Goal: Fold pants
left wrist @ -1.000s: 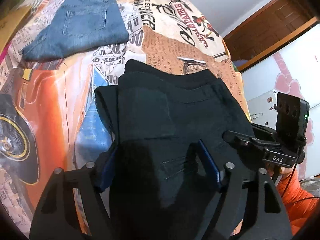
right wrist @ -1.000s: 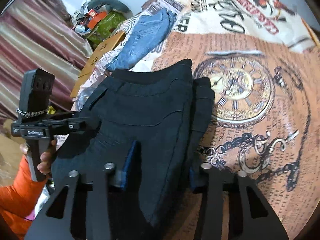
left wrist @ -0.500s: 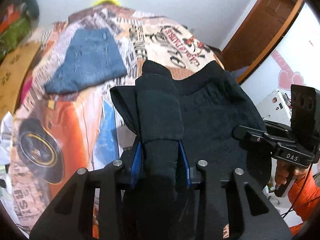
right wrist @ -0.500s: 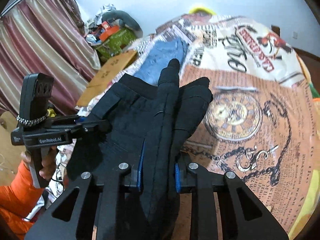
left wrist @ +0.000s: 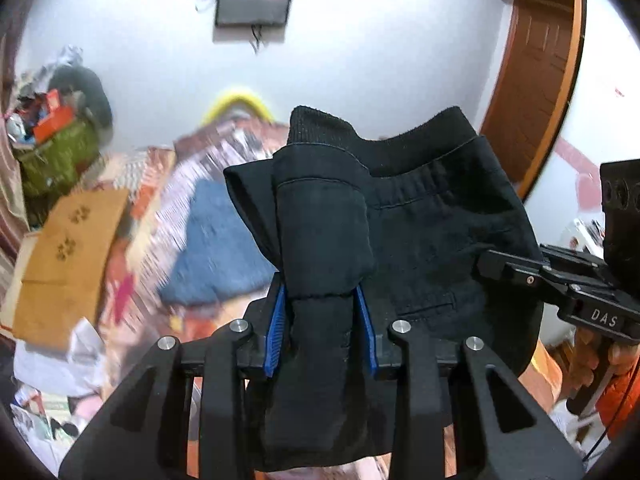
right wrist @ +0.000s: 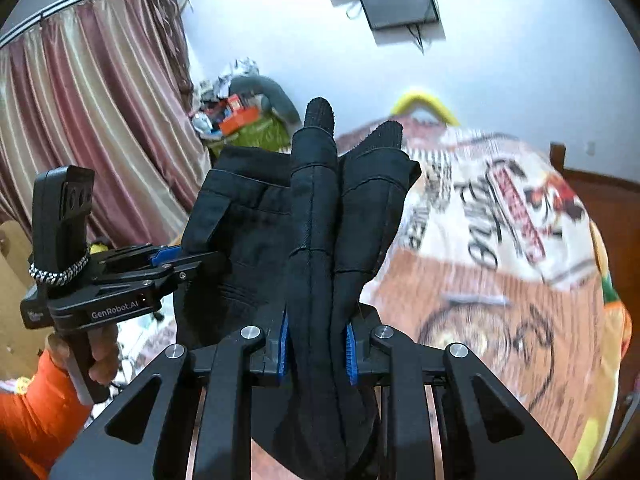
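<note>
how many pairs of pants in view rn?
2. The black pants hang in the air, clamped by both the left tongs and the right tongs. The blue jeans lie folded on the bed. Others may be hidden behind the black pair.

Both views evenly lit, soft indoor light, no hard shadows. White wall [left wrist: 380, 60] bright, near washed out. Black pants [left wrist: 420, 220] very dark, folds barely readable (stitching faint). Bedspread [right wrist: 500, 240] and blue jeans [left wrist: 220, 248] smeared by motion blur; near black fabric stays sharp. Strong fisheye bend: door frame [left wrist: 560, 80] curves. Black vignette in all 4 corners.
</note>
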### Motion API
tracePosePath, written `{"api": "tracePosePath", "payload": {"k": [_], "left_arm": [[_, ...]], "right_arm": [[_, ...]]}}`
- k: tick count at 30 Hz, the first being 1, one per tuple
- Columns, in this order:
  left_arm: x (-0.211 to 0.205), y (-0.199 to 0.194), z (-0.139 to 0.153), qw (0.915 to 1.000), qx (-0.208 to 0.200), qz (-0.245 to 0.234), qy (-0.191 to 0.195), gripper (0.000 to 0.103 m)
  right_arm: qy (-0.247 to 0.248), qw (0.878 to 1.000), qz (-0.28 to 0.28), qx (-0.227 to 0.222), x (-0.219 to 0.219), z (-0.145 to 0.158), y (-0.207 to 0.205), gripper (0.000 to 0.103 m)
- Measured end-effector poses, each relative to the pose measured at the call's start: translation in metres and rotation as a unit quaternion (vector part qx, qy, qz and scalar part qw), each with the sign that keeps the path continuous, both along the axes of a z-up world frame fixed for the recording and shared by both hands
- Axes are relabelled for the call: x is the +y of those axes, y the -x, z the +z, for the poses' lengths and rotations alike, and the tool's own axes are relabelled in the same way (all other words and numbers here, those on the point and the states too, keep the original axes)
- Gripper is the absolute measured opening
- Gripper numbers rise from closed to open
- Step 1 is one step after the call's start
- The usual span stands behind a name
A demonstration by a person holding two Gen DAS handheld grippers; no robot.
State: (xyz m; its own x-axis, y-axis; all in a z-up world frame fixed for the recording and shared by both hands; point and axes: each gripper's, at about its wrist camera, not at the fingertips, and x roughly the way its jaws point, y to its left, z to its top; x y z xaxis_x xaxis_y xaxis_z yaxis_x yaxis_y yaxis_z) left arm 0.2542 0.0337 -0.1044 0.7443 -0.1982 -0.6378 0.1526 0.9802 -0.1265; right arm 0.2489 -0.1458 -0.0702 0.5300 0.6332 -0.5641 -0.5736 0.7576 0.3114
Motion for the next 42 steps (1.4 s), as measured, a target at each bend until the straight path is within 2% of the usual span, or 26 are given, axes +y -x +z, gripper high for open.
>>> {"api": "tracePosePath", "payload": {"k": [3,8,15,21,28,35,39,42], "left_arm": [[0.015,-0.017,0.015,0.9996,-0.025,0.013,-0.006,0.032],[0.04,-0.046,0.021,0.9986,-0.043,0.029,-0.007,0.032],[0.086,-0.104,0.002,0.9981,-0.035,0.05,0.011,0.032],[0.118,-0.156,-0.033,0.9978,-0.015,0.06,0.022,0.032],[0.147,-0.223,-0.1,0.9964,0.03,0.057,0.055,0.032],[0.159,-0.258,-0.164,0.9937,0.067,0.07,0.056,0.032],[0.168,-0.271,-0.183,0.9898,0.097,0.08,0.068,0.032],[0.176,-0.273,-0.187,0.9878,0.103,0.104,0.052,0.032]], "right_arm": [[-0.005,1.0,0.0,-0.018,0.012,0.01,-0.014,0.019],[-0.023,0.999,-0.002,-0.03,0.035,0.017,-0.049,0.019],[-0.021,1.0,0.003,-0.021,0.076,0.004,-0.101,0.019],[-0.01,1.0,-0.003,0.003,0.111,-0.03,-0.145,0.019],[0.016,0.999,-0.022,0.034,0.136,-0.077,-0.194,0.019],[0.058,0.995,-0.043,0.064,0.152,-0.133,-0.233,0.019],[0.064,0.993,-0.066,0.076,0.15,-0.147,-0.245,0.021],[0.095,0.989,-0.086,0.071,0.148,-0.148,-0.247,0.024]]}}
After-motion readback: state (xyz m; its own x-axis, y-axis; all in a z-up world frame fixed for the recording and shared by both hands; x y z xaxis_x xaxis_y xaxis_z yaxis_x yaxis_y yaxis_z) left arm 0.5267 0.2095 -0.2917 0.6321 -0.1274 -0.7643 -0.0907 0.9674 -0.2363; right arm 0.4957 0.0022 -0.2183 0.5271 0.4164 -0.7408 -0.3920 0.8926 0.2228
